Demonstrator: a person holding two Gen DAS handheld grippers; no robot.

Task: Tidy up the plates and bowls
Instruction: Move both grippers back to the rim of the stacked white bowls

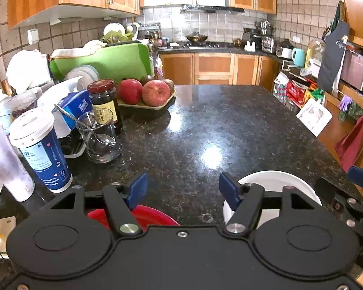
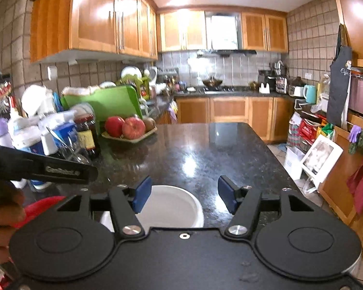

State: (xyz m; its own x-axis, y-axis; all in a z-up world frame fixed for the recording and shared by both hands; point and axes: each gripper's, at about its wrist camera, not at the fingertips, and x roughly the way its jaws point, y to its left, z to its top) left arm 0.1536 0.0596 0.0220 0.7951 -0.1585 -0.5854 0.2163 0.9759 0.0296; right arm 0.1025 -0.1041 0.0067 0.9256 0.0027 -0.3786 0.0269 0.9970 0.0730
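Note:
A red bowl (image 1: 147,215) and a white plate (image 1: 276,183) lie side by side on the dark granite counter (image 1: 205,125), close to its near edge. My left gripper (image 1: 182,191) is open above the gap between them, nothing between its blue pads (image 1: 138,188). In the right wrist view my right gripper (image 2: 181,193) is open too, hovering over the white plate (image 2: 174,205), whose rim shows between its blue fingers (image 2: 226,193). The red bowl (image 2: 41,205) peeks out at the left, beside a hand (image 2: 2,212) that holds the other gripper.
Along the left side of the counter stand a blue paper cup (image 1: 41,149), a glass with a spoon (image 1: 99,137), a dark jar (image 1: 105,104), a tissue pack (image 1: 77,106) and a tray of apples (image 1: 145,96). Bags and a white frame (image 1: 314,116) crowd the floor at right.

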